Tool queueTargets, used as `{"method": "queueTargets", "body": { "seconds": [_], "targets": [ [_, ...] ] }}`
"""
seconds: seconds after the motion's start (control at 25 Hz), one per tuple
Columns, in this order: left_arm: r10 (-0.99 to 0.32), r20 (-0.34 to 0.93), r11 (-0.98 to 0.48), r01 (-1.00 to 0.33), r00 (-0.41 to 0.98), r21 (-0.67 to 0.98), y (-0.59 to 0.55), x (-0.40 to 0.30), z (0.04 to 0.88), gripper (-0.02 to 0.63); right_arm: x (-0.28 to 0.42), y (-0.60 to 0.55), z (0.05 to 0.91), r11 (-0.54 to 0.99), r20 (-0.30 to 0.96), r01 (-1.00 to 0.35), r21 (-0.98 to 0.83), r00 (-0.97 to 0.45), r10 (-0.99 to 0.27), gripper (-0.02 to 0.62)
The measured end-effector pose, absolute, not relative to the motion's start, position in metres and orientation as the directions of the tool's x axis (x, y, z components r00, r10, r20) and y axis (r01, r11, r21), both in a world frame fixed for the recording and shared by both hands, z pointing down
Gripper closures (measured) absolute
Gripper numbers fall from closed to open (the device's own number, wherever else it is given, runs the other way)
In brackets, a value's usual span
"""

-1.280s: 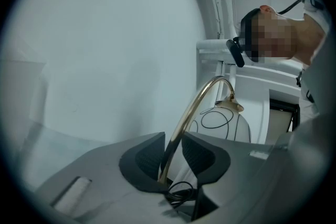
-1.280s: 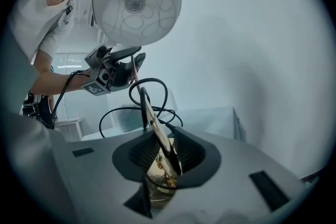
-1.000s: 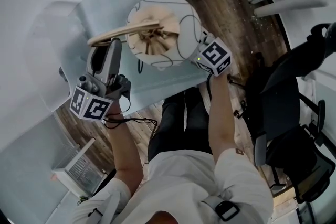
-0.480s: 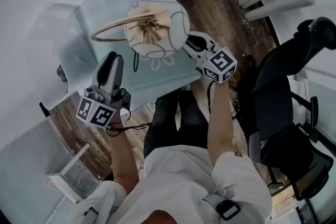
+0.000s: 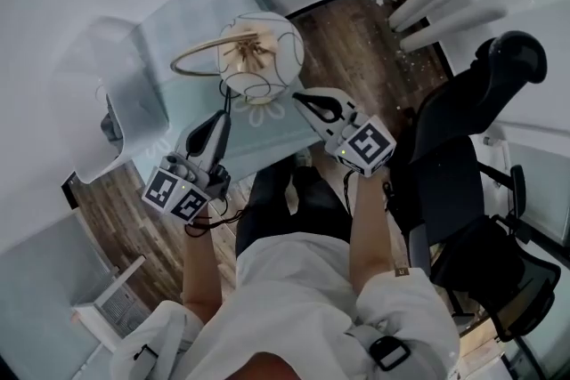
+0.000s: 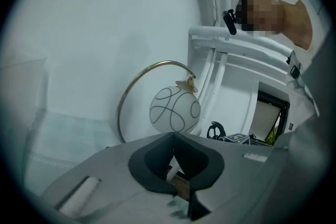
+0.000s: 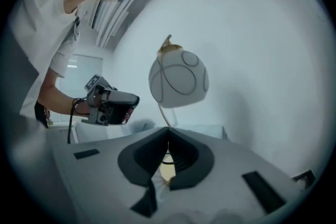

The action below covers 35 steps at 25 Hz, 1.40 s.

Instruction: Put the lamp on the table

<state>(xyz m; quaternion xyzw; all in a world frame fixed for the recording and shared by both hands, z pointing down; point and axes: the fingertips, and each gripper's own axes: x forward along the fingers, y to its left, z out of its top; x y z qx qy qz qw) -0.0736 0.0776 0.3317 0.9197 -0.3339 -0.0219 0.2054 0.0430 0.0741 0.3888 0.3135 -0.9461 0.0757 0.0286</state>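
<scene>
Lamp (image 5: 260,58): apparently standing on table (image 5: 178,22), 12 o'clock | left gripper (image 5: 219,119), right gripper (image 5: 299,97): jaws pressed together, empty | task: likely done

- Your lamp globe (image 5: 260,58) looks matt white, like frosted glass, with thin dark lines.
- The lamp hoop (image 6: 118,113) is shiny, brass-coloured metal.
- The table (image 5: 191,9) top is smooth and pale.
- The floor (image 5: 356,31) is dark wood plank.
- Your left gripper (image 5: 223,116) and right gripper (image 5: 298,98) look like matt grey plastic.
</scene>
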Motion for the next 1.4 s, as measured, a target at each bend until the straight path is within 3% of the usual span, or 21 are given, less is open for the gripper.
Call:
{"method": "queueTargets", "body": {
  "seconds": [0.4,0.68,1.4],
  "targets": [
    [-0.562,0.033,-0.762,-0.533,0.826,0.368,0.100,-0.047,0.284,0.606,0.031,0.118,0.300,0.777,0.024,-0.617,-0.128,-0.785,-0.619,0.597],
    [-0.545,0.020,-0.782,-0.517,0.838,0.348,0.115,-0.047,0.273,0.607,0.026,0.140,0.300,0.785,0.066,-0.606,-0.130,-0.795,-0.603,0.597],
    [-0.540,-0.006,-0.790,-0.504,0.842,0.350,0.126,-0.045,0.263,0.607,0.022,0.146,0.279,0.797,0.017,-0.594,-0.114,-0.803,-0.596,0.597]
  ]
}}
